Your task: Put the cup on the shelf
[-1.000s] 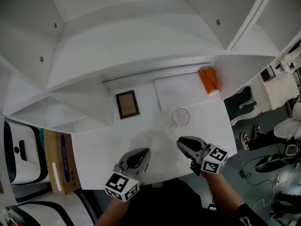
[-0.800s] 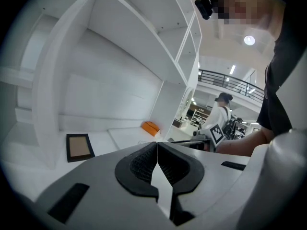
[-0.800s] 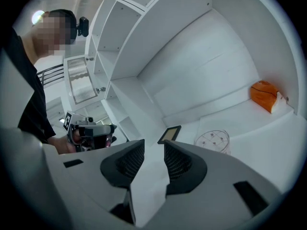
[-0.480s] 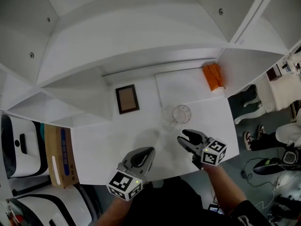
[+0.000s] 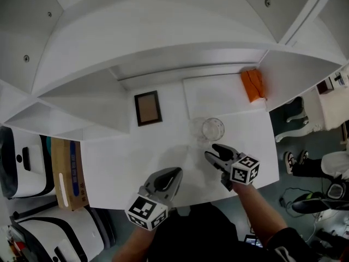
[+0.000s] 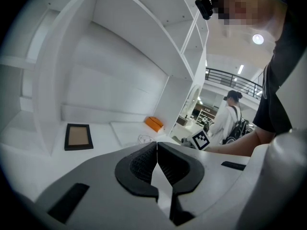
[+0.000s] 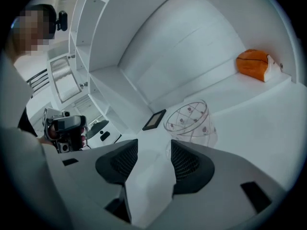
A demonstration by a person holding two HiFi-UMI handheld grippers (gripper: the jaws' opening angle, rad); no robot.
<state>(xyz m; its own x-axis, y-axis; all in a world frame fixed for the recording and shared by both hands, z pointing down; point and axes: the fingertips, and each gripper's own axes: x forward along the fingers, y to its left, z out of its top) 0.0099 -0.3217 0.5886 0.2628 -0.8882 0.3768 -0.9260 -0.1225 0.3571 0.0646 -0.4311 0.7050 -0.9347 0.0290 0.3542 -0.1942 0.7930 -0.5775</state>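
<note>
Cup [image 5: 212, 129] of clear glass stands upright on the white tabletop [image 5: 120, 157], in front of the shelf [image 5: 163, 42] and not on it. From the head view it is little more than a faint ring, since the white shows straight through its wall. The right gripper view gives it better: thin curved lines and small dark dots over the glass, with the cup's [image 7: 188, 121] foot cut off behind the edge of one jaw. Whether that jaw touches the glass cannot be told.

The right gripper [image 5: 210, 150] points at the cup from just short of it. Its jaws have just been opening and stand wide apart, and only bare tabletop shows between the pads, with the glass beyond their tips. The left gripper [image 5: 175, 172] rests farther back and to the left with its jaws pressed together on nothing — in its own view the two dark pads meet along one line [image 6: 157, 145]. Over them only the cup's rim [image 6: 144, 139] shows as a thin outline, and the marker cube [image 6: 201, 139] of the other gripper sits just beside it.

A picture frame [image 5: 148, 107] lies flat near the shelf's left wall. An orange object [image 5: 254, 85] sits at the far right against the shelf's side panel — what it is cannot be made out. A cardboard box [image 5: 68, 179] stands left of the tabletop, partly hidden by it. A person [image 6: 230, 114] stands in the background of the left gripper view.
</note>
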